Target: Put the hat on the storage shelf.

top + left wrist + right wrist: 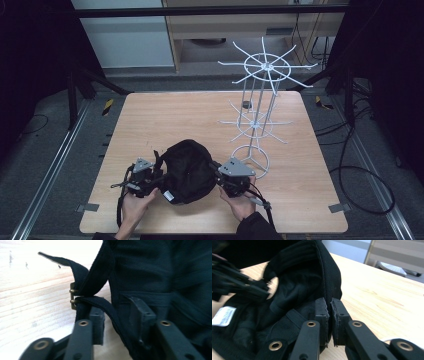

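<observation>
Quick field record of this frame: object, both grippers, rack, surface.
object: black cap, upside down, white label showing inside
left gripper: jaws apart, cap's back strap between them, not pinched
right gripper: shut on the cap's edge
rack: white wire rack, upright behind the cap, arms bare
surface: wooden table

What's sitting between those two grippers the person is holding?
A black cap, lying upside down on the table, fills the stretch between the left gripper and right gripper; the high view shows it.

A lab recording bay: wooden table (150, 115) (floor rails (55, 165), black curtains (30, 60), trailing cables (360, 170)).
</observation>
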The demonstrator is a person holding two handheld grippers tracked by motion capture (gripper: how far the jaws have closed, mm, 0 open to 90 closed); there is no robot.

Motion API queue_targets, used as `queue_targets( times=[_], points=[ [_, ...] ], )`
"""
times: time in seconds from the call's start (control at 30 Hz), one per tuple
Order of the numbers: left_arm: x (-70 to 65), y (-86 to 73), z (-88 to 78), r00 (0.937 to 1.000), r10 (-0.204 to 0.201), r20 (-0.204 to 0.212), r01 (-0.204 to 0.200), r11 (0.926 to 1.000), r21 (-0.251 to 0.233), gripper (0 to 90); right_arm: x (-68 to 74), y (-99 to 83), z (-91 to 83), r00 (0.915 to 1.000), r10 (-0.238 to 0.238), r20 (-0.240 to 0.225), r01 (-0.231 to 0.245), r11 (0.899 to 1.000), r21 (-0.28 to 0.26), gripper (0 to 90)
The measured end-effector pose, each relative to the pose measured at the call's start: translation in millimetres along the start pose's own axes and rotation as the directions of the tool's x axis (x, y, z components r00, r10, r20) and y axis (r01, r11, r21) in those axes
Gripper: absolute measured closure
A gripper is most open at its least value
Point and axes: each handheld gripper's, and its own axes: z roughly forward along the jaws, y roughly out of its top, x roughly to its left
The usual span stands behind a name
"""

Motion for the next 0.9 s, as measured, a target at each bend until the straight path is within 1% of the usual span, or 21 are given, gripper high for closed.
queue_targets(
  times=[0.03,0.07,0.1,0.13,0.17,0.2,0.27,0.3,0.33,0.4,0.47,0.5,0.53,0.57,0.6,0.63,0.67,0.73,0.77,0.83,0.9],
  points=[
    [-0.5,-0.4,-6.2,1.0000,0.002,0.001,-0.002,0.9999,-0.010,59.2,-0.8,0.0,-0.2,1.0000,0.005,0.006,-0.005,1.000,0.001,85.0],
    [-0.1,0.1,-14.5,1.0000,0.004,-0.001,-0.004,0.9995,-0.030,56.1,-2.3,0.2,-0.8,0.9998,0.012,0.016,-0.012,1.000,0.001,85.0],
    [0.2,1.0,-18.7,1.0000,0.001,-0.007,-0.001,0.9990,-0.046,54.4,-2.7,0.4,-1.0,0.9998,0.013,0.017,-0.013,1.000,0.001,85.0],
    [0.2,1.0,-18.7,1.0000,0.001,-0.007,-0.001,0.9990,-0.046,53.3,-2.7,0.4,-1.0,0.9998,0.013,0.017,-0.013,1.000,0.001,85.0],
    [1.5,4.2,-26.1,0.9999,-0.001,-0.011,0.000,0.9975,-0.071,51.6,-3.5,0.9,-1.6,0.9997,0.015,0.021,-0.015,1.000,-0.001,85.0],
    [1.5,4.2,-26.1,0.9999,-0.001,-0.011,0.000,0.9975,-0.071,50.5,-3.5,0.9,-1.6,0.9997,0.015,0.021,-0.015,1.000,-0.001,85.0],
    [1.4,8.2,-34.0,0.9996,0.013,-0.026,-0.015,0.9949,-0.100,50.5,-4.0,1.6,-2.2,0.9996,0.016,0.024,-0.016,1.000,-0.003,85.0],
    [0.9,9.9,-35.4,0.9994,0.017,-0.031,-0.020,0.9937,-0.110,49.8,-4.3,2.2,-2.4,0.9996,0.016,0.024,-0.016,1.000,-0.003,85.0],
    [0.8,13.0,-37.0,0.9987,0.032,-0.039,-0.037,0.9922,-0.119,49.0,-4.4,2.3,-2.3,0.9996,0.014,0.023,-0.014,1.000,-0.004,85.0],
    [1.2,20.6,-37.8,0.9981,0.049,-0.036,-0.054,0.9880,-0.145,48.0,-4.2,2.9,-2.1,0.9997,0.013,0.020,-0.013,1.000,-0.004,85.0],
    [1.0,28.1,-34.3,0.9967,0.074,-0.034,-0.078,0.9856,-0.150,46.9,-3.6,3.4,-2.2,0.9999,0.007,0.014,-0.007,1.000,-0.007,85.0],
    [1.0,31.1,-31.7,0.9962,0.081,-0.032,-0.085,0.9857,-0.146,47.0,-3.1,3.9,-2.4,0.9999,0.002,0.014,-0.002,1.000,-0.008,85.0],
    [1.0,35.3,-26.1,0.9953,0.095,-0.019,-0.097,0.9859,-0.137,49.0,-2.2,5.1,-2.5,0.9999,-0.004,0.010,0.004,1.000,-0.012,85.0],
    [1.0,37.3,-22.4,0.9951,0.096,-0.023,-0.098,0.9866,-0.130,50.2,-2.2,5.6,-2.4,0.9999,-0.008,0.008,0.008,1.000,-0.013,85.0],
    [1.0,37.3,-22.4,0.9951,0.096,-0.023,-0.098,0.9866,-0.130,52.8,-1.7,6.3,-2.2,1.0000,-0.007,0.007,0.007,1.000,-0.013,85.0],
    [2.7,40.6,-15.0,0.9960,0.089,-0.014,-0.090,0.9895,-0.114,56.9,-1.5,7.0,-1.8,0.9999,-0.010,0.005,0.010,1.000,-0.014,85.1],
    [3.8,41.6,-11.4,0.9965,0.083,-0.012,-0.084,0.9910,-0.104,61.2,-1.2,7.8,-1.7,0.9999,-0.013,0.004,0.013,1.000,-0.017,85.1],
    [6.3,43.4,-4.8,0.9977,0.068,0.009,-0.067,0.9941,-0.085,70.6,-0.7,10.6,-1.4,0.9998,-0.022,-0.001,0.022,0.999,-0.025,85.1],
    [7.2,44.2,-2.4,0.9982,0.060,0.008,-0.059,0.9949,-0.082,75.8,-0.5,12.7,-1.4,0.9996,-0.029,-0.002,0.029,0.999,-0.032,85.1],
    [8.3,46.8,1.2,0.9981,0.062,-0.002,-0.062,0.9942,-0.087,82.0,0.4,18.2,-0.9,0.9990,-0.045,0.000,0.044,0.998,-0.043,85.2],
    [9.7,50.8,4.2,0.9985,0.054,-0.003,-0.054,0.9931,-0.104,83.0,1.7,24.5,-0.5,0.9976,-0.069,0.006,0.069,0.996,-0.058,85.1]
  ],
)
